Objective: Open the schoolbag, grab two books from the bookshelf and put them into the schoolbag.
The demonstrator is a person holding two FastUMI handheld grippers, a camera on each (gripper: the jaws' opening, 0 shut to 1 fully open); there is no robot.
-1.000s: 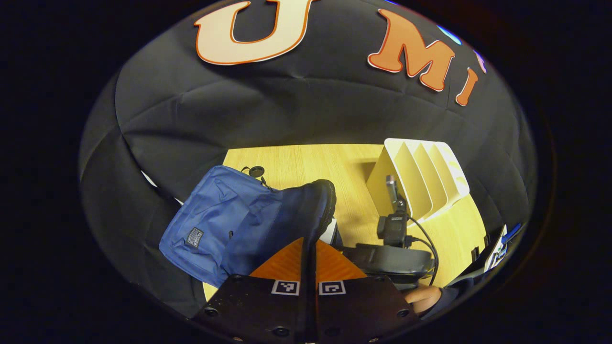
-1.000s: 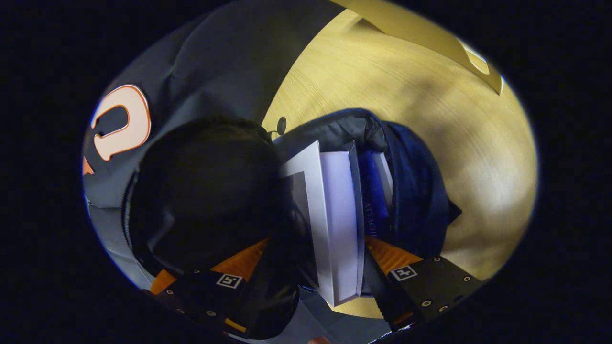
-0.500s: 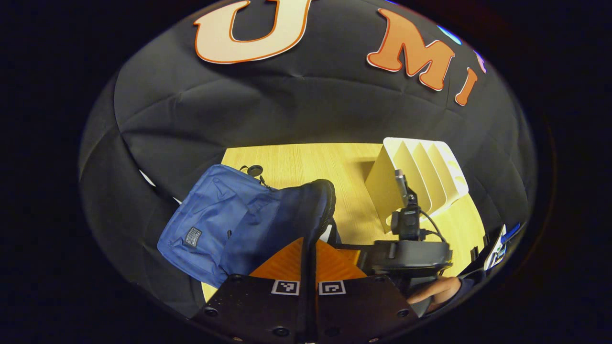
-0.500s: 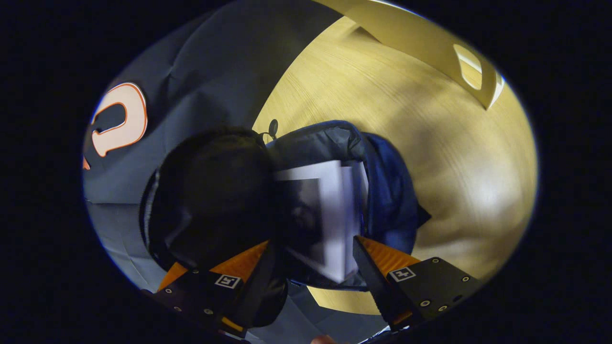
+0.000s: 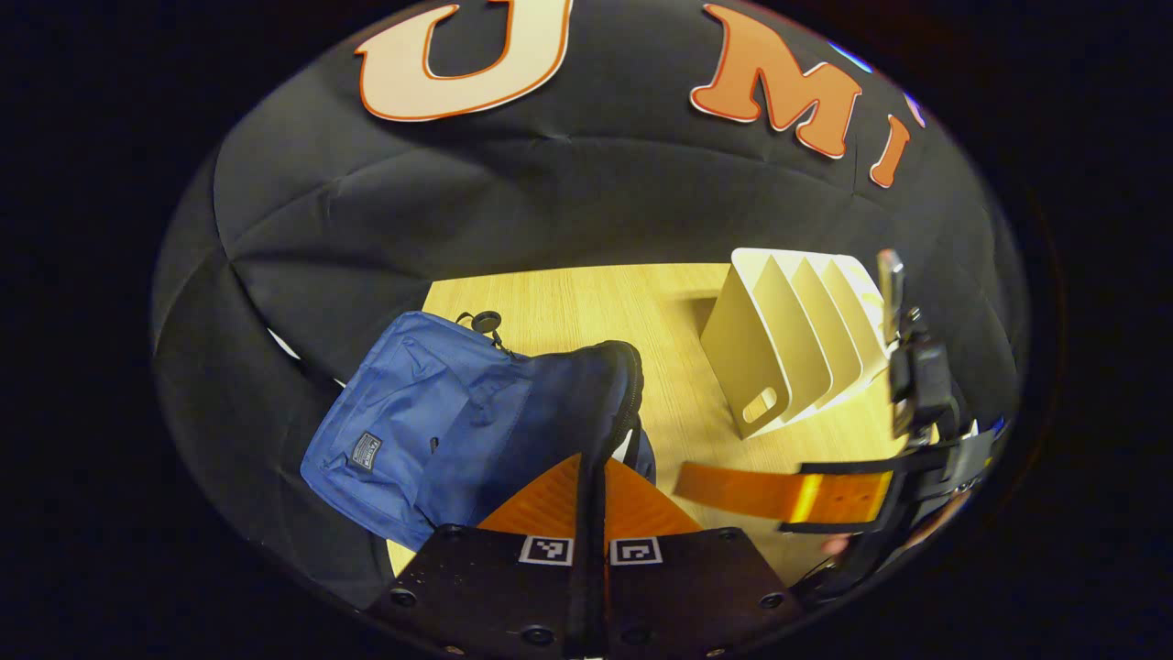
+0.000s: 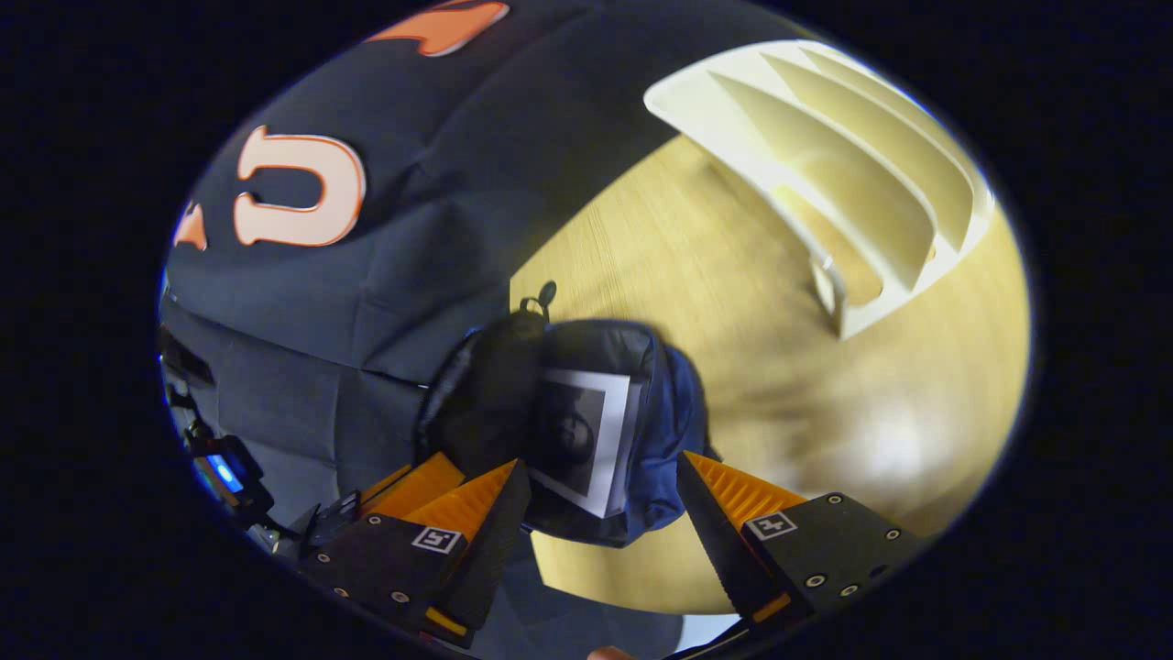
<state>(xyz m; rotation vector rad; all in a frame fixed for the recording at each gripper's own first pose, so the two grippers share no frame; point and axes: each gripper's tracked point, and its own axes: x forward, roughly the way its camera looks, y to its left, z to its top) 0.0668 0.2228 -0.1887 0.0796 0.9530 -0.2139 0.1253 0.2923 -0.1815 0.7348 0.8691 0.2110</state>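
Item: blue schoolbag (image 5: 431, 431), soft fabric, small label patch on the front, standing at the left of the wooden desk (image 5: 586, 302); mouth held open, dark lining showing. Left gripper (image 5: 591, 490): fingers clenched on the zip-edged rim of the bag's flap, which runs up between them. Contents: 1 book (image 6: 586, 431) with a white border and dark cover picture, upright in the opening; whether a 2nd lies behind it cannot be told. Right gripper (image 6: 600, 500): fingers released, wide apart, holding nothing, above the bag. Cream bookshelf (image 5: 797, 335), 4 slots, all empty, at the right of the desk. Handling advice: keep the rim pulled up and steady so the mouth stays open; lift the right gripper straight clear, avoiding the flap and the book's top edge.
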